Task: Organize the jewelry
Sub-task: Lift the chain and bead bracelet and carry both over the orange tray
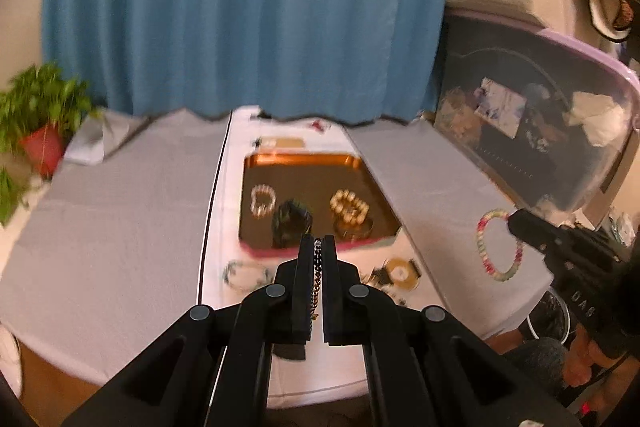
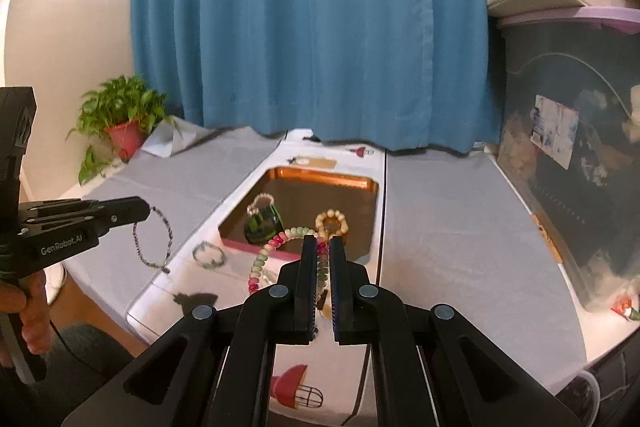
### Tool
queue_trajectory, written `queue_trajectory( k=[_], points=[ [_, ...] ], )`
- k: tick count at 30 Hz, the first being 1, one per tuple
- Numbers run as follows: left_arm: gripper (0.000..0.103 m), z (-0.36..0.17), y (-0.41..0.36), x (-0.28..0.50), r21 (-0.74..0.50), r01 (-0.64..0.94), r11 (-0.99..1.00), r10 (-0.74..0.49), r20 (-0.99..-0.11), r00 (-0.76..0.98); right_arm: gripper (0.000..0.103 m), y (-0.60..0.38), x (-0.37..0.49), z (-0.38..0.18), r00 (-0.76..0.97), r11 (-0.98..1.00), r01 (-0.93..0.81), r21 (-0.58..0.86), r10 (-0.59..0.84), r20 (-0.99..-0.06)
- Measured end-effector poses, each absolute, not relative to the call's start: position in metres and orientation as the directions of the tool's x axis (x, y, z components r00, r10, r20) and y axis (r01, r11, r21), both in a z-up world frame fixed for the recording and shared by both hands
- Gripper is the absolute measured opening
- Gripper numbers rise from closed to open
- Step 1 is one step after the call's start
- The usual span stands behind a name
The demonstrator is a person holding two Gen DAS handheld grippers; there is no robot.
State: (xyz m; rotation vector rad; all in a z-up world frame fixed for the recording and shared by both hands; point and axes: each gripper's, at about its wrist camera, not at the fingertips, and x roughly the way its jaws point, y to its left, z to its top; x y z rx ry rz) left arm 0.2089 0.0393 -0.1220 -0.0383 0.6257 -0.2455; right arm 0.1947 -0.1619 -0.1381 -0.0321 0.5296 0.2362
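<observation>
My left gripper (image 1: 318, 241) is shut on a thin dark chain bracelet (image 1: 317, 267) that runs down between its fingers. From the right wrist view, that left gripper (image 2: 146, 213) is raised at the left with the chain bracelet (image 2: 154, 243) dangling in a loop. My right gripper (image 2: 324, 241) is shut on a pink-and-green bead bracelet (image 2: 272, 251), which hangs above the cloth. The left wrist view shows the right gripper (image 1: 516, 221) and its bead bracelet (image 1: 498, 247) at the right. Ahead lies a copper tray (image 1: 304, 161) (image 2: 320, 174) holding a pearl bracelet (image 1: 262, 201), a dark green piece (image 1: 290, 223) and a gold bead bracelet (image 1: 350, 207).
A green bead bracelet (image 1: 246, 275) (image 2: 208, 254) and a gold round piece (image 1: 398, 273) lie on the white cloth before the tray. A potted plant (image 2: 124, 131) stands far left and a blue curtain (image 2: 312, 27) hangs behind. A storage box with a purple lid (image 2: 568, 155) stands at right.
</observation>
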Motion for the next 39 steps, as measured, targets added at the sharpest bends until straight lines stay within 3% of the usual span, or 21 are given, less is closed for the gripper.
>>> queue_trajectory(
  k=[11,19,31,39],
  points=[
    [0.001,-0.067,0.024,0.204,-0.12,0.285,0.951,-0.306,-0.496,0.813,0.006,-0.16,0.181,-0.079,0.912,0.98,-0.195,0.043,0.197,-0.36],
    [0.001,-0.065,0.024,0.217,-0.117,0.301,0.946,-0.319,-0.492,0.81,0.006,-0.142,0.199,-0.075,0.894,0.957,-0.284,0.051,0.284,-0.346],
    [0.001,-0.101,0.019,0.254,-0.105,0.332,0.937,-0.334,-0.537,0.774,0.006,-0.137,0.249,-0.119,0.856,0.953,-0.288,0.097,0.302,-0.42],
    [0.001,-0.139,0.042,0.302,-0.181,0.32,0.93,-0.364,-0.577,0.731,0.006,-0.136,0.294,-0.158,0.83,0.955,-0.281,0.09,0.289,-0.477]
  ],
)
